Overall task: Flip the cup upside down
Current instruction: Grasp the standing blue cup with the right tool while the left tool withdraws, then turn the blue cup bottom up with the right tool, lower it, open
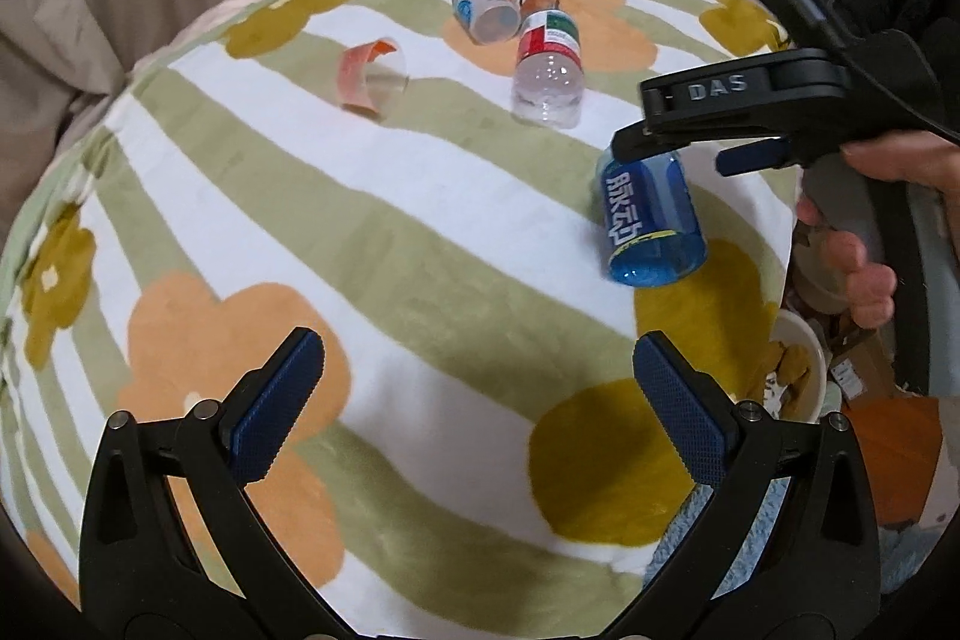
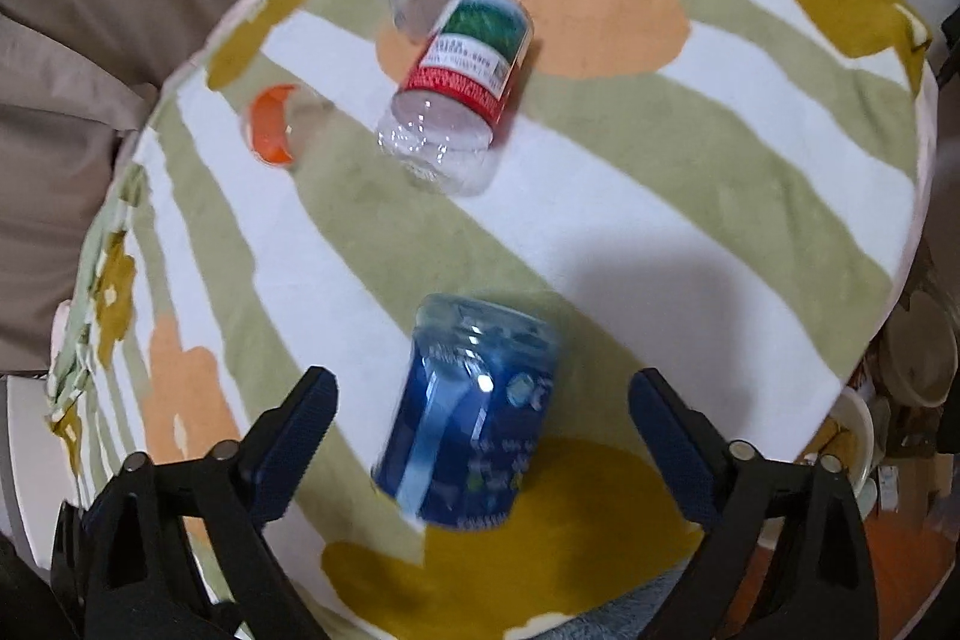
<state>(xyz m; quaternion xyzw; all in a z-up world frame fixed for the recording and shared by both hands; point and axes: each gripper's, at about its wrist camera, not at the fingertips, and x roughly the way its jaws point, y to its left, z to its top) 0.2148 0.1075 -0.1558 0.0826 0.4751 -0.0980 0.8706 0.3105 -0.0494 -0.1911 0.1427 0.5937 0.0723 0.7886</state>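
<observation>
While the right gripper (image 2: 483, 436) hangs over the blue cup (image 2: 471, 412) with its jaws spread wide and clear of both walls, the step in hand looks like either closing for the grasp or letting go after the turn, and I would settle the jaws squarely across the mid-body before any squeeze so the thin plastic neither slips nor crumples. That cup sits near the front right edge of the flowered blanket (image 2: 690, 172), tilted, long axis leaning away from the camera. The left gripper (image 1: 480, 406) waits apart, jaws spread, pinching nothing.
</observation>
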